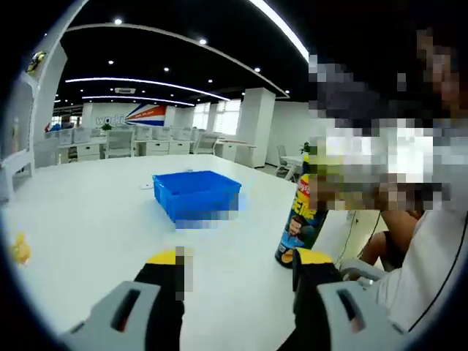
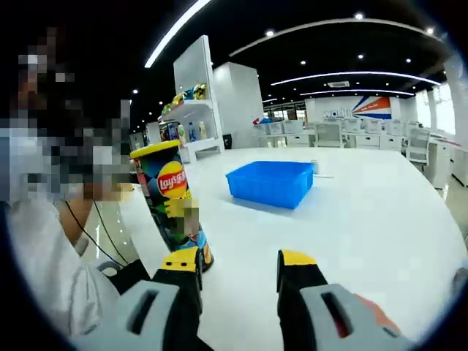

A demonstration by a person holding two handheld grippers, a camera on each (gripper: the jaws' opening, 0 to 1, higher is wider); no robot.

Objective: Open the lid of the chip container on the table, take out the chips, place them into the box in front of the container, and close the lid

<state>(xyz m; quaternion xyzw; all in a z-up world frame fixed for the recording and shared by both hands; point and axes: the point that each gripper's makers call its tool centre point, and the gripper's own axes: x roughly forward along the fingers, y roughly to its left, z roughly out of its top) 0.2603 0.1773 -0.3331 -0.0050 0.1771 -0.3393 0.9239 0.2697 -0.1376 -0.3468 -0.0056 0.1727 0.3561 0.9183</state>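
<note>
With both the left gripper and right gripper spread wide and empty, steady the upright Lay's chip canister low while prying its yellow lid (blue box waits beyond on the white surface).

chip container: "Lay's" logo | far wall sign: partly legible "work"

Bare table between chip can and blue box; nothing blocks.
</note>
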